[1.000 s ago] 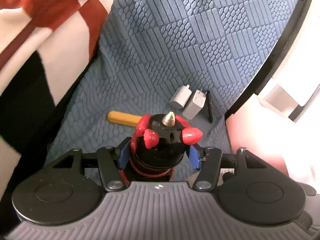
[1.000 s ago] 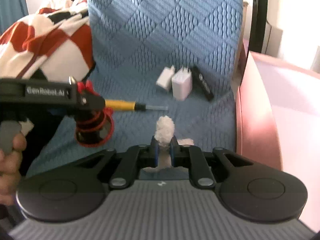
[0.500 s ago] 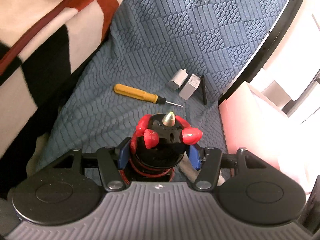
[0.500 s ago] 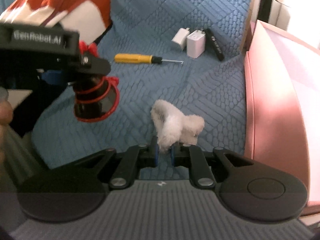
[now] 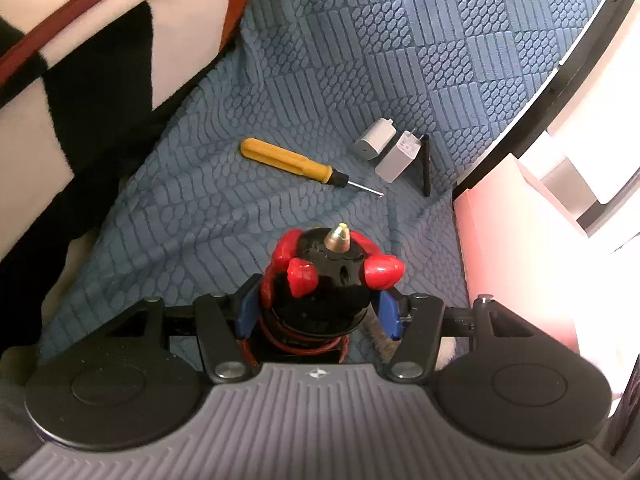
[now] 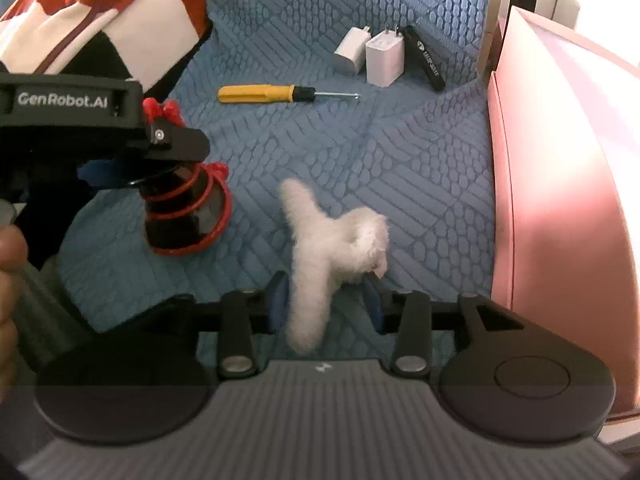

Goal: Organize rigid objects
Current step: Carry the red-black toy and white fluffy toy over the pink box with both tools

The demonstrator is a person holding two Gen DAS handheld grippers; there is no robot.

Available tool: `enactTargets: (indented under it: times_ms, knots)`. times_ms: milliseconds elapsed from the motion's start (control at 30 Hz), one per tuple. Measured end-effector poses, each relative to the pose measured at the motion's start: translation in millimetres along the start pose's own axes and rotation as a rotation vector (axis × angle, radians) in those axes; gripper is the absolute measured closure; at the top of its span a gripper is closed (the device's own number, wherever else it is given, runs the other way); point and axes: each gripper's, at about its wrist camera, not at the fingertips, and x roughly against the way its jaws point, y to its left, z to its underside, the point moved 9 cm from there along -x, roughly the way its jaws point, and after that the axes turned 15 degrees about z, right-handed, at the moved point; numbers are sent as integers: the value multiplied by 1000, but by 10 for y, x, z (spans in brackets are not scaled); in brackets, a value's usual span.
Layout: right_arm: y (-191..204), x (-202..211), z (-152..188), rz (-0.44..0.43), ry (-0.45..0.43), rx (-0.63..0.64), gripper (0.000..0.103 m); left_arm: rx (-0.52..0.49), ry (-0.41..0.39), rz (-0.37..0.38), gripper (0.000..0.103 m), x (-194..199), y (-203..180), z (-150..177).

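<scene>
We're gripping the red-black toy [image 5: 326, 280] firmly in the left gripper [image 5: 320, 312] above the blue quilt [image 5: 360, 60]; the right gripper [image 6: 326, 306], jaws wide, is straddling the white fluffy toy [image 6: 332, 240]. We're aiming beside the chargers [image 6: 372, 56], lowering gently.

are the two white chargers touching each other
Touching: in the right wrist view the small charger sits flush against the big charger, with no blue cover showing between them.

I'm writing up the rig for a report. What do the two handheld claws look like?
Each claw, left and right, has a ribbed grey body, two black round discs, black linkage arms with silver screws and blue finger pads. The left one's black side reads "GenRobot.AI" in white.
</scene>
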Motion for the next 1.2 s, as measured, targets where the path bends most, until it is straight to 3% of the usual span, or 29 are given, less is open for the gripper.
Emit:
enactTargets:
  times_ms: [167, 300, 333, 467, 600, 700, 967, 1200]
  knots:
    - [-23, -78, -47, 27, 7, -20, 58, -10, 2, 3, 39, -8, -9, -30]
    - [-67, -146, -94, 56, 10, -44, 39, -4, 7, -4, 39, -19, 15, -33]
    - [-78, -156, -105, 63, 7, -49, 38, -2, 8, -4, 39, -24, 18, -33]
    - [-83, -189, -150, 65, -4, -54, 38, -5, 10, -2, 39, -43, 20, -45]
    - [-13, -147, -209, -12, -36, -64, 39, -7, 11, 3, 39, -53, 17, -50]
    - [25, -152, -209, 18, -47, -29, 53, -3, 10, 10, 39, -57, 8, -55]
    - [22, -62, -177, 17, -44, -30, 54, -4, 31, 32, 39, -66, -41, -27]
    - [-118, 303, -201, 18, -70, -59, 54, -52, 28, 52, 39, 164, -190, -76]
